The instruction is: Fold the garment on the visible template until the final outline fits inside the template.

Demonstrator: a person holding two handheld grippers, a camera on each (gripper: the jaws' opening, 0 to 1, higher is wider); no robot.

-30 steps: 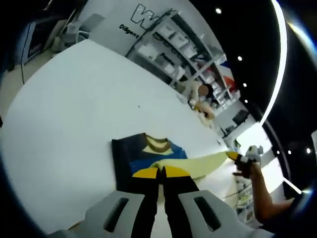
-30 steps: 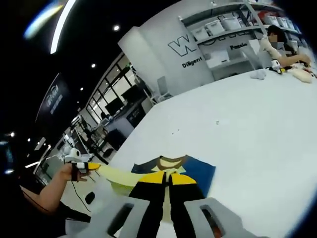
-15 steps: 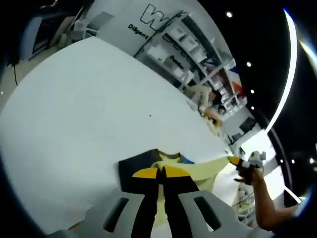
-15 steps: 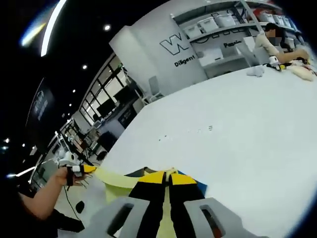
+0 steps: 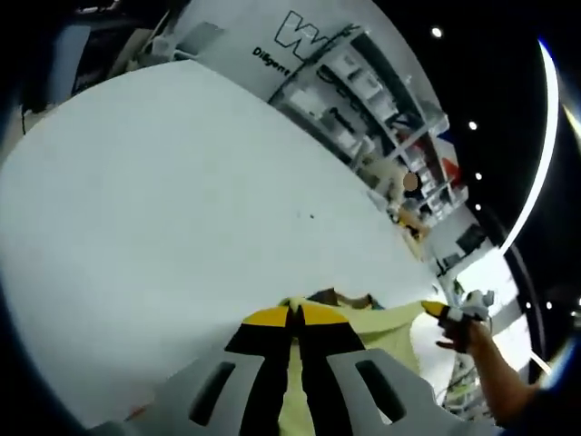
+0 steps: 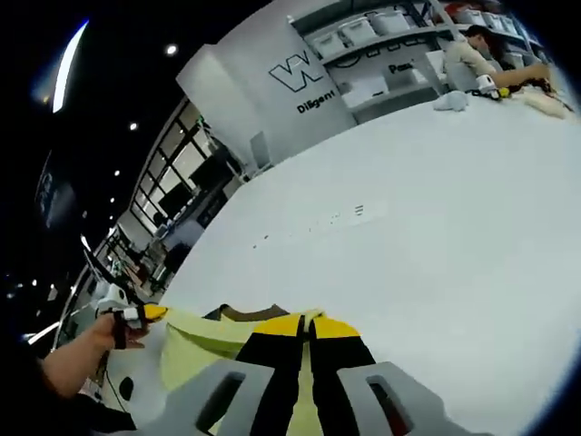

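A pale yellow garment (image 5: 386,320) with a brown collar (image 5: 340,297) hangs stretched between my two grippers above the white table (image 5: 163,191). My left gripper (image 5: 295,314) is shut on one edge of the cloth, its yellow-tipped black jaws pressed together. The right gripper (image 5: 445,312), held in a hand, comes in from the right with the far corner pinched. In the right gripper view my right gripper (image 6: 307,322) is shut on the garment (image 6: 204,341), and the left gripper (image 6: 138,313) grips the other end. The cloth hides the template.
The table (image 6: 427,209) runs wide and bare ahead of both grippers. Shelving (image 5: 363,82) and a lettered wall (image 6: 300,77) stand beyond its far edge. A person (image 6: 477,54) sits at the far end with small items on the table.
Both grippers have carried the stretched garment forward across the table. The dark blue template and the garment's blue part, seen before, are now covered by the yellow cloth.
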